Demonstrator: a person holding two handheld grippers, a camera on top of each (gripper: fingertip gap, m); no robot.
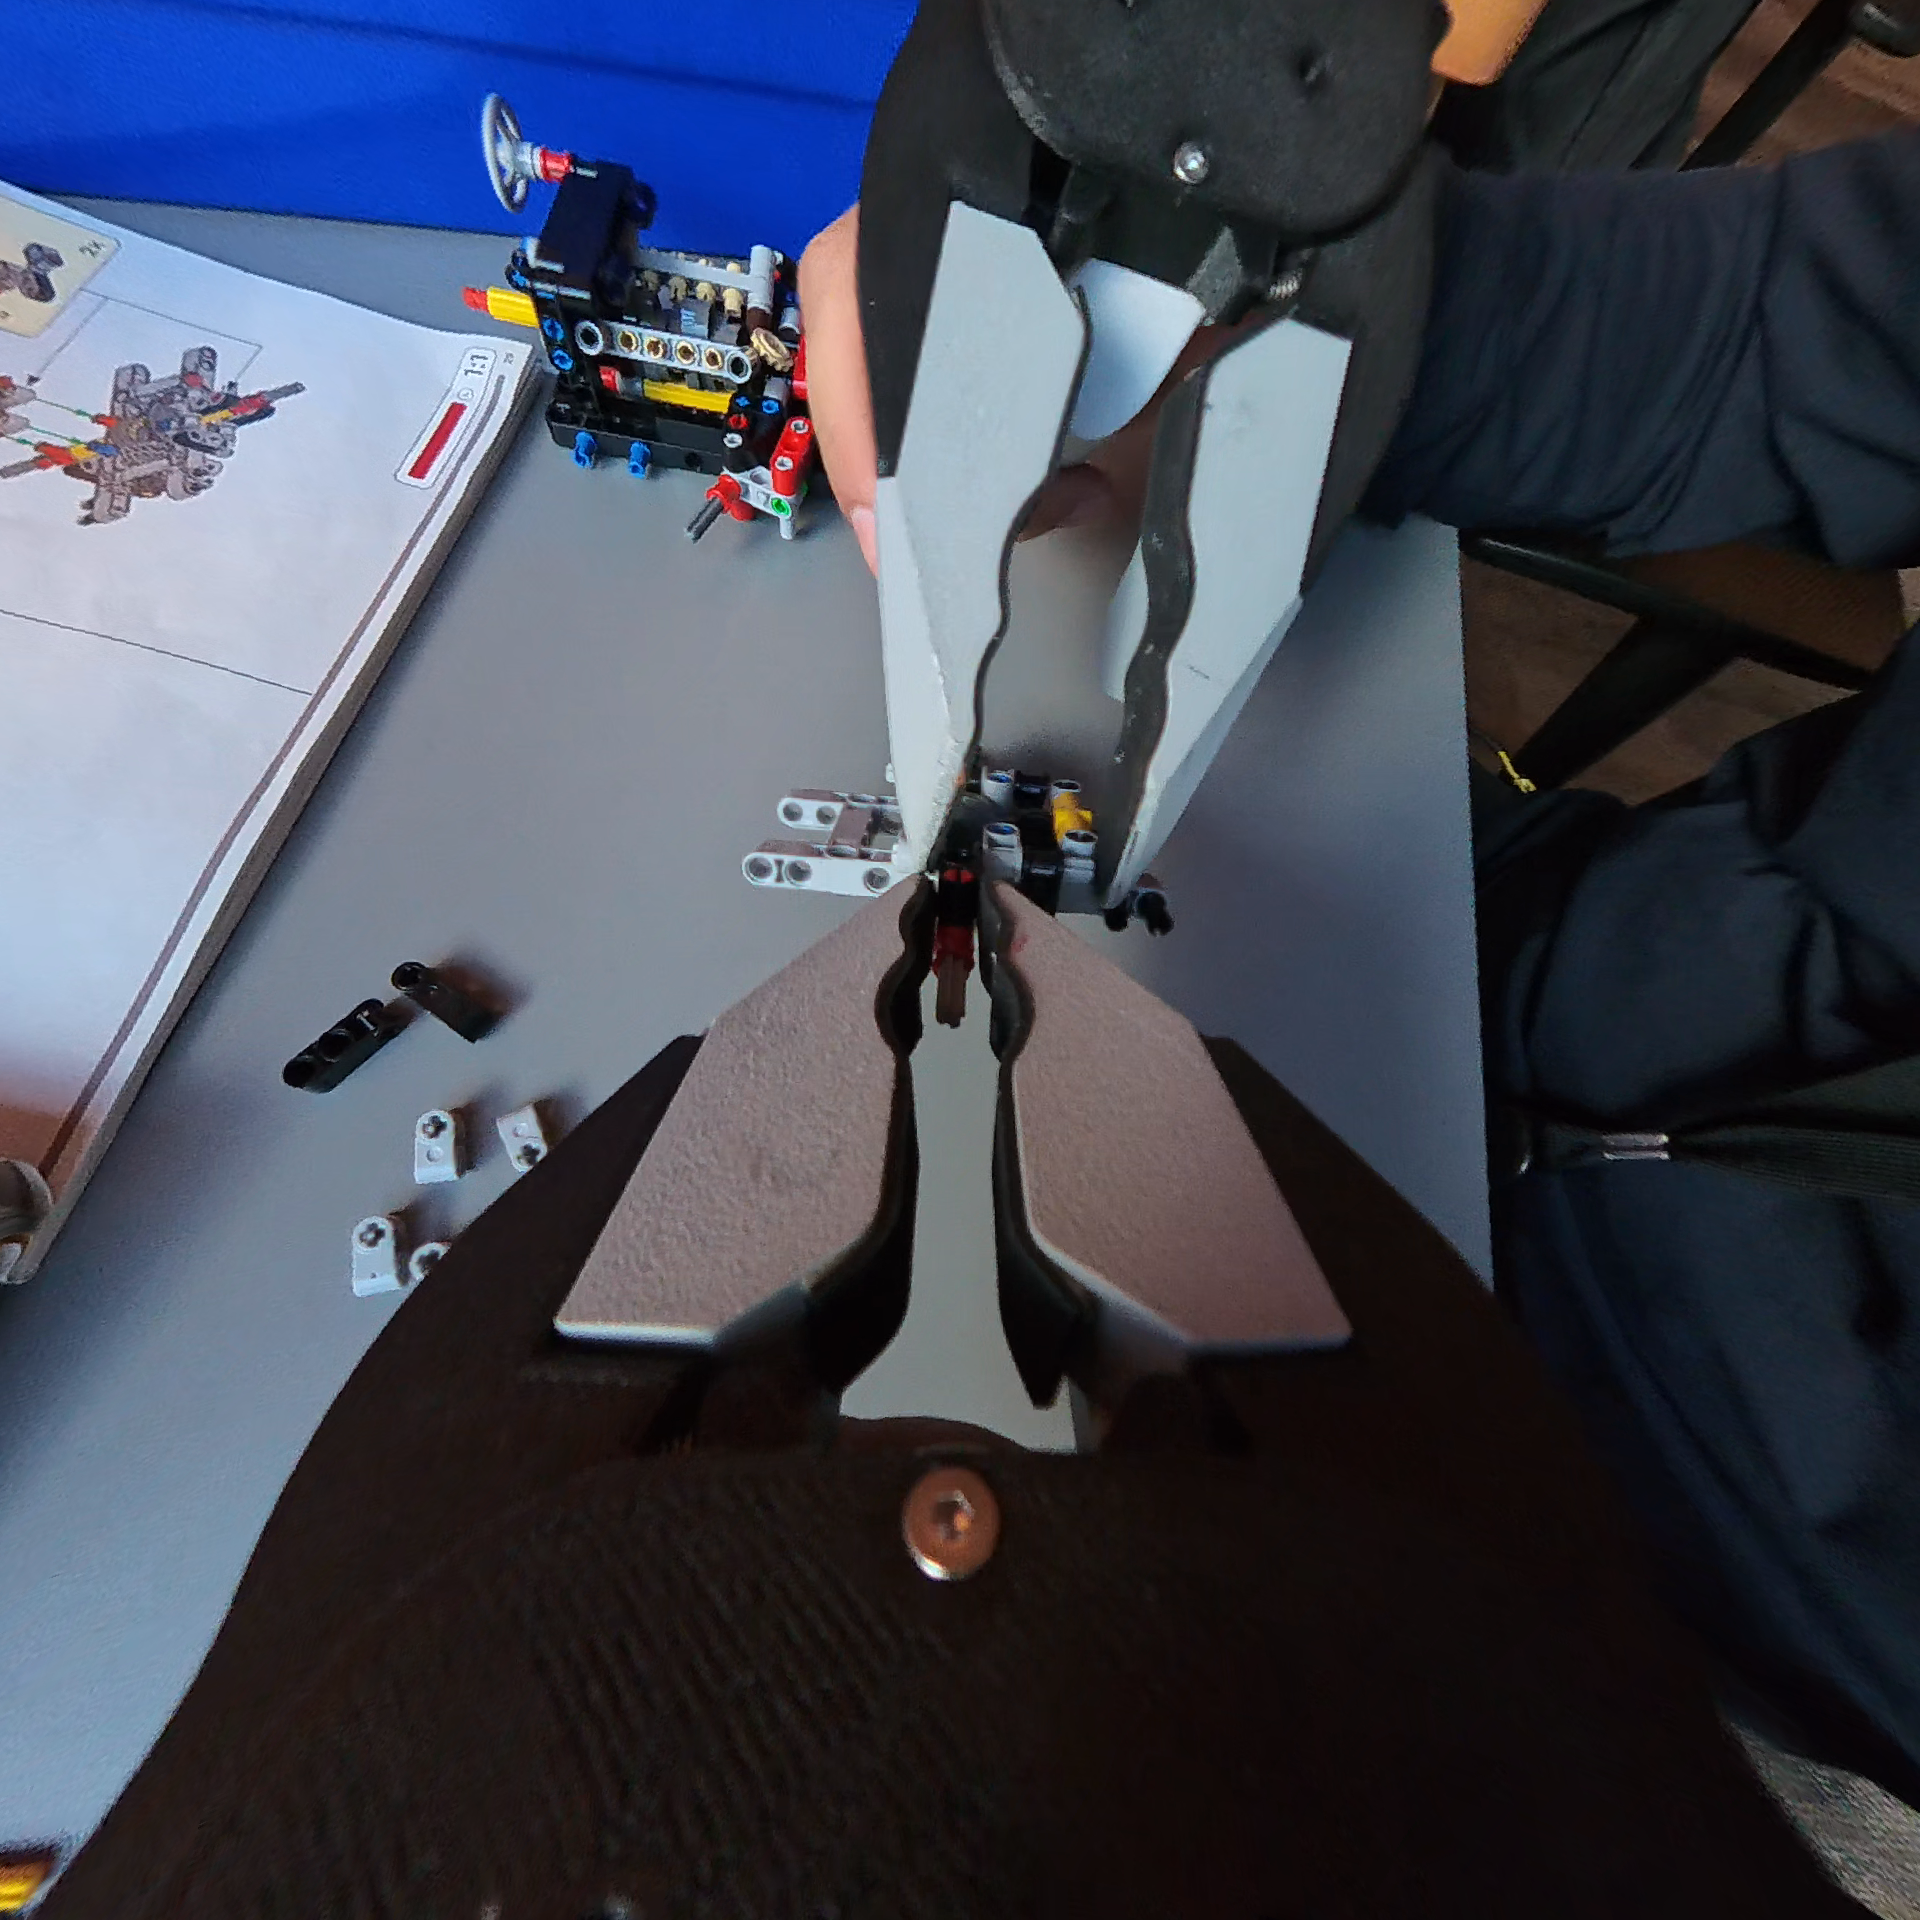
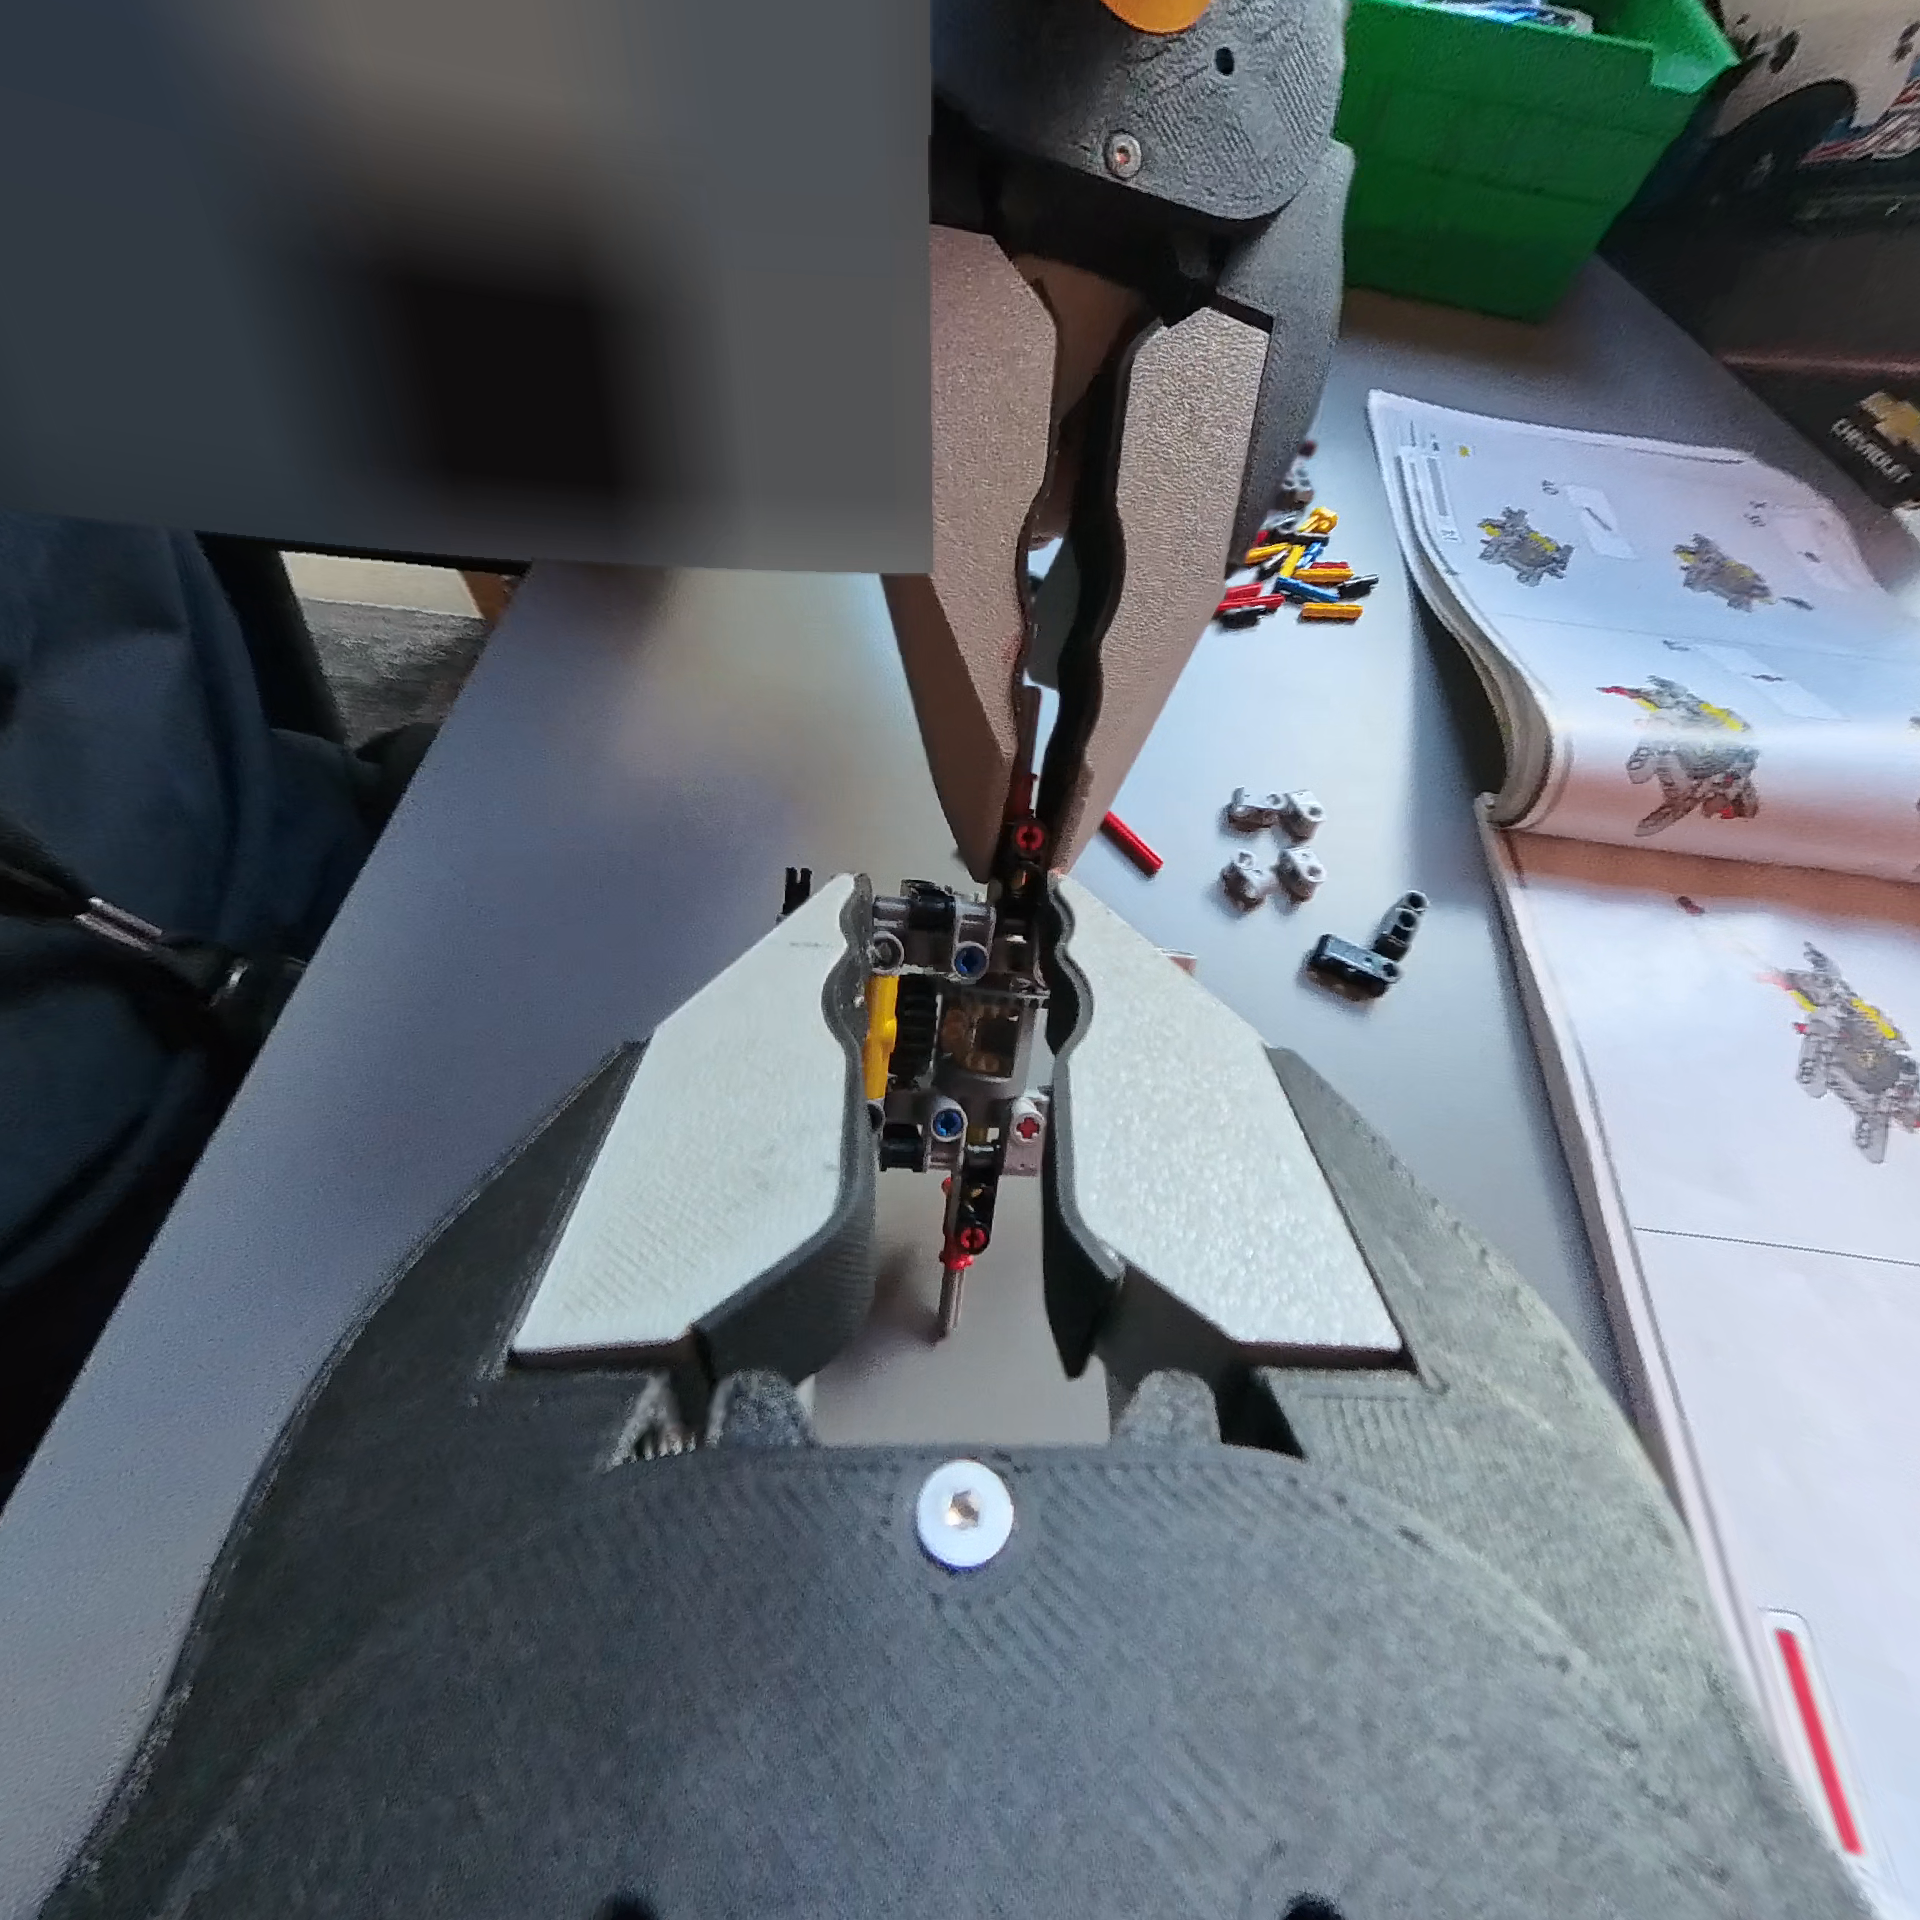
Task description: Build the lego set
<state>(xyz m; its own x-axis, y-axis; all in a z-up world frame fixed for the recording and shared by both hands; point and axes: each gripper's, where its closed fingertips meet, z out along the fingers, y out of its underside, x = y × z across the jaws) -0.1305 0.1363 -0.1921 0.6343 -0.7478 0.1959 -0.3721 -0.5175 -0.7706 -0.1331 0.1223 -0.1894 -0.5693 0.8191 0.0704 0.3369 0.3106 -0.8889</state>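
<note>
Left gripper point(image 1: 954, 935): we see its grainy pads nearly closed, pinching a thin red-and-black axle point(image 1: 956, 940).
Right gripper point(image 2: 956, 997): part-open, smooth pads clamping the knobbly grey-and-yellow brick assembly point(image 2: 951, 1023), near the grey table's point(image 1: 582, 727) right edge.

My right gripper point(image 2: 951, 997) fills the lower half of the frame, its pale fingers point(image 2: 727, 1122) closed on a small brick assembly point(image 2: 951, 1023) of grey, black and yellow parts. From the top centre the left gripper point(image 2: 1023, 842) reaches down, pinching a thin black-and-red piece point(image 2: 1027, 840) at the assembly's upper end. On the grey table point(image 2: 1382, 790) at right lie small grey connectors point(image 2: 1273, 847), two black beams point(image 2: 1366, 951), a red rod point(image 2: 1132, 842), mixed coloured pins point(image 2: 1299, 582) and an open instruction booklet point(image 2: 1683, 665). A green bin point(image 2: 1496, 156) sits upper right.
</note>
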